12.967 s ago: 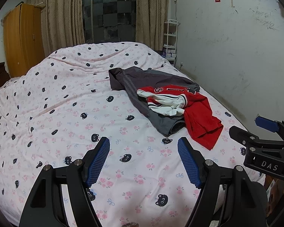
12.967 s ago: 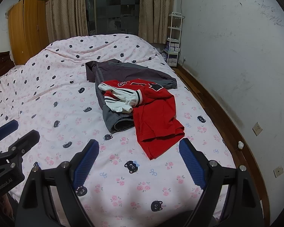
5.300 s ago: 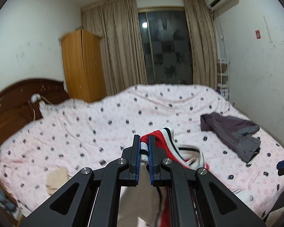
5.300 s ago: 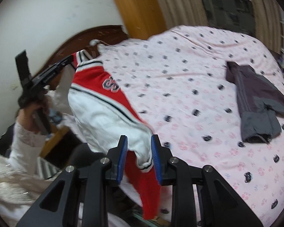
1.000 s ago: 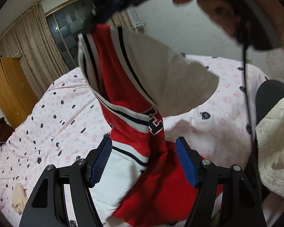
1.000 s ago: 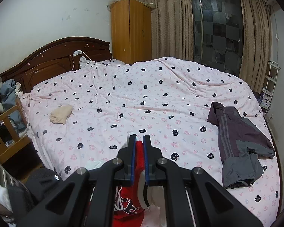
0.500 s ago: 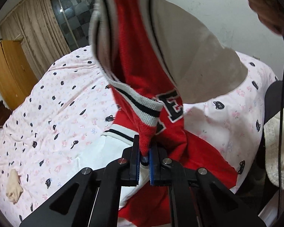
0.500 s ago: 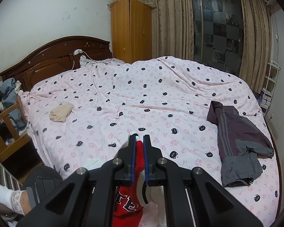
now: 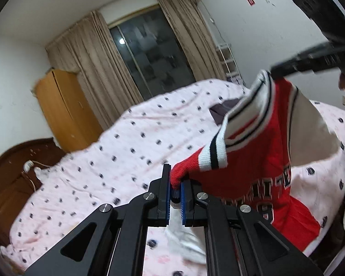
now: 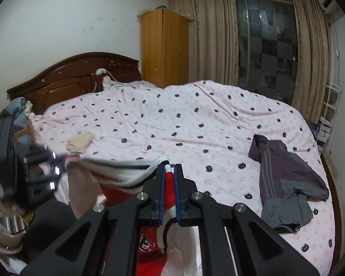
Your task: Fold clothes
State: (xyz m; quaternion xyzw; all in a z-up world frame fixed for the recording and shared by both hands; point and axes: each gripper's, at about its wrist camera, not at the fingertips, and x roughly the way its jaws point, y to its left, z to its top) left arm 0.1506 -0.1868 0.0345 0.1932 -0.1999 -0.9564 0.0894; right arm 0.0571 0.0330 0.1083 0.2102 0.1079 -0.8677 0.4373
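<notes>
Jersey [image 9: 260,161] now higher above bed [image 10: 195,124]

Dim indoor light, motion blur — fisheye-warped edges

The red jersey [image 9: 260,161], heaped on the grey jacket [image 10: 285,179] thirteen seconds ago, now hangs above the bed — stretched between both grippers. A second ago the left gripper [image 9: 175,197] gaped; now it pinches the ribbed trim, the right gripper [image 10: 169,193] lifted toward 2 o'clock.
</notes>
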